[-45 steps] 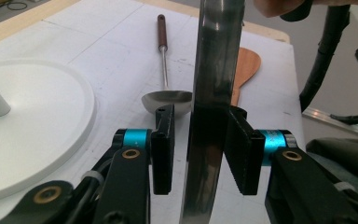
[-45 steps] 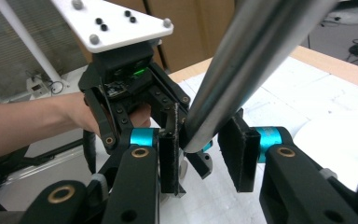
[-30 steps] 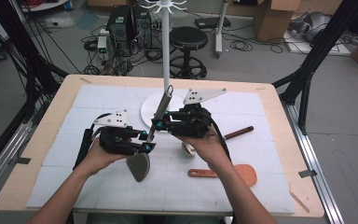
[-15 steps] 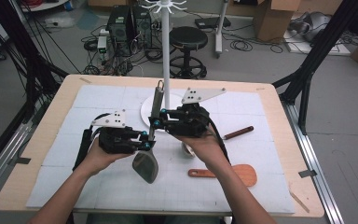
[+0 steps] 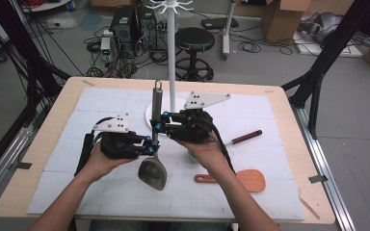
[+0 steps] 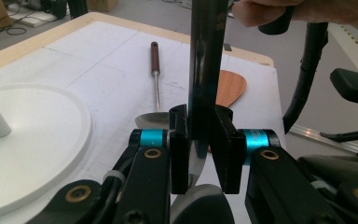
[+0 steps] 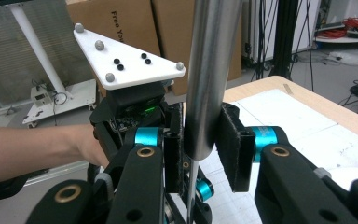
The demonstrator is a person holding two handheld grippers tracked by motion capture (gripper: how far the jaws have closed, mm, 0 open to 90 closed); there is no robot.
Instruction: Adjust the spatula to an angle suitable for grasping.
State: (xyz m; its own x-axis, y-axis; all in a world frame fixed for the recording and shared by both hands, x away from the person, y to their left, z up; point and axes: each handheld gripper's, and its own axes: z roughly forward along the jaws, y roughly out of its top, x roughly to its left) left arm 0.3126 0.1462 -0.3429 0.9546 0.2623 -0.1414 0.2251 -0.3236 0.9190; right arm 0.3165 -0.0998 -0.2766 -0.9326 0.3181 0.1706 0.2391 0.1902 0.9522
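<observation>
High view: both grippers, left [image 5: 150, 150] and right [image 5: 158, 126], clamp the upright ladle [image 5: 155, 139]; keep it vertical toward the rack pole [image 5: 171, 53].

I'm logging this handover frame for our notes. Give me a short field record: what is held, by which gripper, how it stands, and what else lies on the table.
held item: metal ladle, upright, bowl down, above the mat
left gripper: jaws just closed onto the ladle's thin neck above the bowl
right gripper: clamped on the ladle's thick handle, higher up
behind: white rack pole on a round base
on mat: wooden spatula; brown-handled utensil
</observation>
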